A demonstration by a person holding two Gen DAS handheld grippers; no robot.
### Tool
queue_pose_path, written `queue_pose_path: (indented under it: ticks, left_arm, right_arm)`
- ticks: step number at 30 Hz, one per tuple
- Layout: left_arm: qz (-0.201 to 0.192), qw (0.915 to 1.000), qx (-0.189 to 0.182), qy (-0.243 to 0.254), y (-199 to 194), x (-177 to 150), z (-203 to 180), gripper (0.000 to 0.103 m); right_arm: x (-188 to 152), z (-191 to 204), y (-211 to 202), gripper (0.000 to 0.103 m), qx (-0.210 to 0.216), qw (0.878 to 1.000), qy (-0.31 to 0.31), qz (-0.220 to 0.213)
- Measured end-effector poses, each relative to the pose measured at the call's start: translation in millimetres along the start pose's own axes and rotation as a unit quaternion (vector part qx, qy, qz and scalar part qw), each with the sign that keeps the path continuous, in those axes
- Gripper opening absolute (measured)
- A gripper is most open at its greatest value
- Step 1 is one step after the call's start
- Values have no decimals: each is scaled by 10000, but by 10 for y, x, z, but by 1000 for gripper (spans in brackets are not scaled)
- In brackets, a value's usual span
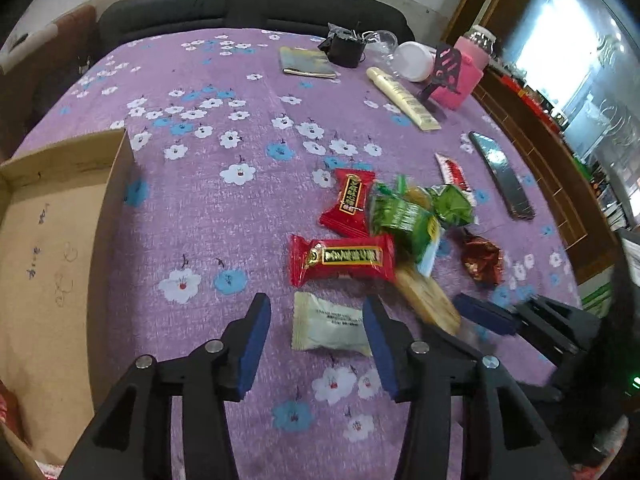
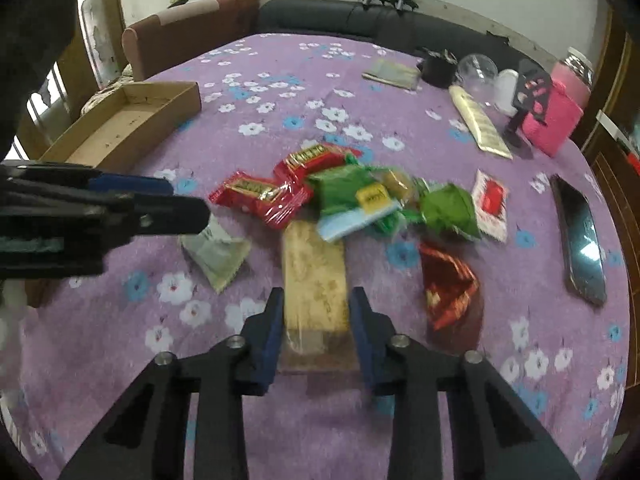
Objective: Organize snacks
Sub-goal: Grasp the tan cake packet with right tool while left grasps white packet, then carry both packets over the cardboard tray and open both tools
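The left claw [image 1: 316, 344] stands apart around a pale, matte, pillow-shaped snack packet [image 1: 330, 326] lying flat on the purple flowered cloth of the worktop [image 1: 224, 208] — blue pads not pressing it. The right claw [image 2: 316, 332] grips a long tan crinkly-wrapped biscuit bar [image 2: 314, 276] between its pads. Glossy red and green wrappers [image 2: 320, 188] lie heaped just beyond; the shallow brown cardboard box [image 2: 132, 120] sits well apart, far left.

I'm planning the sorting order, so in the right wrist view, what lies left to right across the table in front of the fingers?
Brown cardboard tray → pale white snack packet → tan wrapped bar → dark red foil packet → black phone.
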State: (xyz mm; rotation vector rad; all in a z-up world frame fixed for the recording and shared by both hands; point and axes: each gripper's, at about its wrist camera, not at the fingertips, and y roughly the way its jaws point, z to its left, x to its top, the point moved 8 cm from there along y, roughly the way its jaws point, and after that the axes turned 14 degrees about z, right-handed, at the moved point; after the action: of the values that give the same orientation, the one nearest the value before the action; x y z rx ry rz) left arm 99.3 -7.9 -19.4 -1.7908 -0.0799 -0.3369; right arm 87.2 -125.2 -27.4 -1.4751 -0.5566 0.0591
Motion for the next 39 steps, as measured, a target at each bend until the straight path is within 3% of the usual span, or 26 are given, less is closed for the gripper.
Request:
queue_pose_path:
  ticks: [2,6,8,9,11,12,17,29,39]
  left_arm:
    - [0,9997,206,159,60,4,-35,61]
    - [162,9965,520,642,220,-107,-191,65]
    - [85,9929,778,900,241,-163,-256,64]
    - [0,9912,862,1006,228,-187,-288,59]
    - [-11,9918,777,1016,208,-213,-310,38]
    - [-18,9925,715,996,185,-226,-308,37]
    - [-158,9941,591,896,55,-315,-291,36]
    - [-846,9930,363,734,-692,-699,-140,36]
    - [-1219,9903,583,318,-1210,-938,458,36]
  right_arm:
    - [-101,-14,-48,31,180,9998,107,21]
    - [-263,-16,-125,30,574,9979,292,41]
    - [-348,-4,-160,30,577,9978,314,21]
    - [-395,7,-181,30,584,9978,327,7]
    - [-447,28,-203,30,595,9976,341,-12]
    - [-467,37,-213,30,594,9976,344,-20]
    - [-564,89,-263,30,607,9974,395,-42]
    - [-679,331,-573,30,616,9974,290,-252]
    - [-533,858,-976,30,603,9965,-148,-567]
